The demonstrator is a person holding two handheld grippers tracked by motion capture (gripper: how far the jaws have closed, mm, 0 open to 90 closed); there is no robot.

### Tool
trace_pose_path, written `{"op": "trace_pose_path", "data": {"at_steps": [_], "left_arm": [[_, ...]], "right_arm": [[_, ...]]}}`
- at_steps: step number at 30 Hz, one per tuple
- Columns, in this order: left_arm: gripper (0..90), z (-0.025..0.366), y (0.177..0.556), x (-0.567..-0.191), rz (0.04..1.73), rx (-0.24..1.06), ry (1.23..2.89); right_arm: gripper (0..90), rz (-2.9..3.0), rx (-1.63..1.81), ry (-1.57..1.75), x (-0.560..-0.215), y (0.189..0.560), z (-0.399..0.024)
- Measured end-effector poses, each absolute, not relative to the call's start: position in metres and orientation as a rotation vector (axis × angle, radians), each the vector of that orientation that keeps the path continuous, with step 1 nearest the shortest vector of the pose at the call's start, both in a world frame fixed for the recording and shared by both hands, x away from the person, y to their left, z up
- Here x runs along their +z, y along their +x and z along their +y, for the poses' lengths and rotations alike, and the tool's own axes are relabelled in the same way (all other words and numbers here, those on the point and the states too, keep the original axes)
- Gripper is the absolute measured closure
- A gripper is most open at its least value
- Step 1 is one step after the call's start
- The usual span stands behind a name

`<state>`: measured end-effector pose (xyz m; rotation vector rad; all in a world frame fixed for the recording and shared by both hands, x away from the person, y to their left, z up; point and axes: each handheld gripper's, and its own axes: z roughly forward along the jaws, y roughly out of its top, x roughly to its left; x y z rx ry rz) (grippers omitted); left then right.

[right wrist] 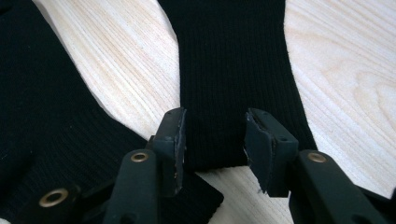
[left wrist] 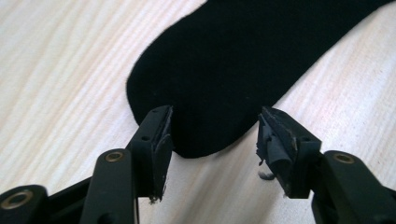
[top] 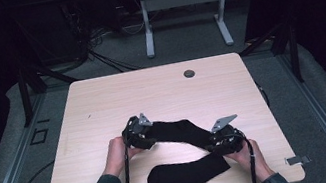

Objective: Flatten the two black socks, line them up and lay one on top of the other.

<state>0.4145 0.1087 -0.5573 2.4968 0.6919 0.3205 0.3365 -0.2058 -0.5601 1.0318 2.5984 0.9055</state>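
There are two black knitted socks on the pale wooden table. The far black sock lies flat and bent, stretched between the two grippers. The near black sock lies flat by the table's front edge, just below the first one.

There are two grippers, one in each hand. The left gripper has its jaws wide apart, one on each side of the far sock's rounded toe. The right gripper is spread too, with the ribbed cuff end of the far sock between its jaws. The near sock lies beside it there.
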Motion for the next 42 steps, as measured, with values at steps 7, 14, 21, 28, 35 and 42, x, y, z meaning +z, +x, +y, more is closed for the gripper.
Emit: {"op": "trace_pose_path", "data": {"at_steps": [7, 14, 21, 28, 35, 42], "left_arm": [[51.3, 0.106, 0.419, -0.561, 0.637, 0.309, 2.522], [64.0, 0.106, 0.420, -0.560, 0.590, 0.323, 2.542], [74.0, 0.108, 0.422, -0.561, 0.601, 0.336, 2.530], [84.5, 0.104, 0.418, -0.562, 0.578, 0.380, 2.547], [86.3, 0.102, 0.414, -0.562, 0.598, 0.407, 2.538], [86.8, 0.103, 0.399, -0.555, 0.592, 0.415, 2.490]], "right_arm": [[63.7, 2.608, 0.888, 1.039, -0.563, 0.338, -0.207], [68.5, 2.604, 0.882, 1.018, -0.563, 0.340, -0.207], [74.6, 2.604, 0.845, 0.992, -0.563, 0.343, -0.211], [79.4, 2.600, 0.830, 1.000, -0.562, 0.345, -0.213], [80.2, 2.577, 0.848, 0.987, -0.561, 0.342, -0.216], [80.9, 2.513, 0.892, 0.977, -0.552, 0.336, -0.224]]}}
